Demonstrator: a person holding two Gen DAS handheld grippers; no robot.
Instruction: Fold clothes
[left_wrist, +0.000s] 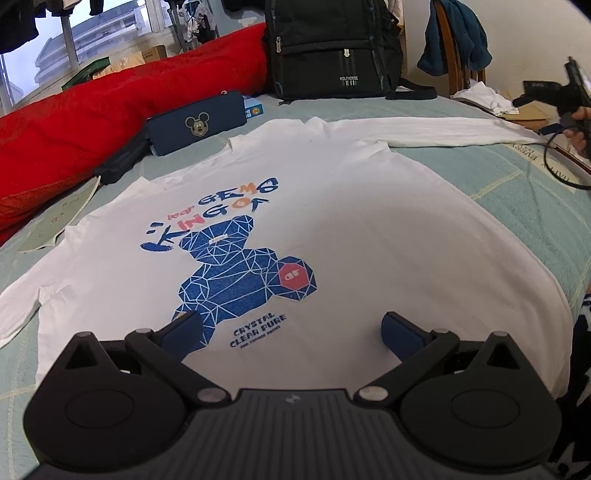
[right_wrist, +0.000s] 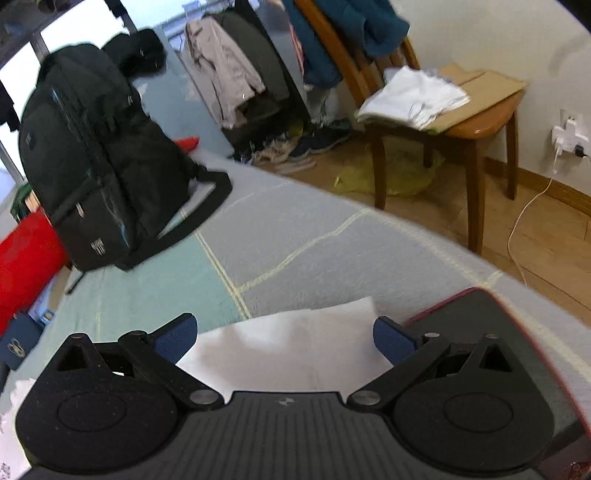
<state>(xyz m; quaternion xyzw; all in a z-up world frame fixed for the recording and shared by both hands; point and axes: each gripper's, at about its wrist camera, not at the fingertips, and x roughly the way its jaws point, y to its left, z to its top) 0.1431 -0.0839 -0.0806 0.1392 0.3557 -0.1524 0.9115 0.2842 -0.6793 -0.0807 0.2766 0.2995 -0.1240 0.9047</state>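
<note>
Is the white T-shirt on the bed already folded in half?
No: the white T-shirt lies spread flat on the bed, print up, one long sleeve stretched out sideways.

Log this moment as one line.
stage: pre-fold | white T-shirt: flat on bed, print up | left gripper: open above hem | right gripper: open over sleeve end

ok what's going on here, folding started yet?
Not yet. A white T-shirt lies flat, print up, on the bed, one long sleeve stretched out sideways. The person holds both claws open: the left claw hovers over the shirt's lower part, the right claw sits over the sleeve end. Nothing is gripped.
</note>
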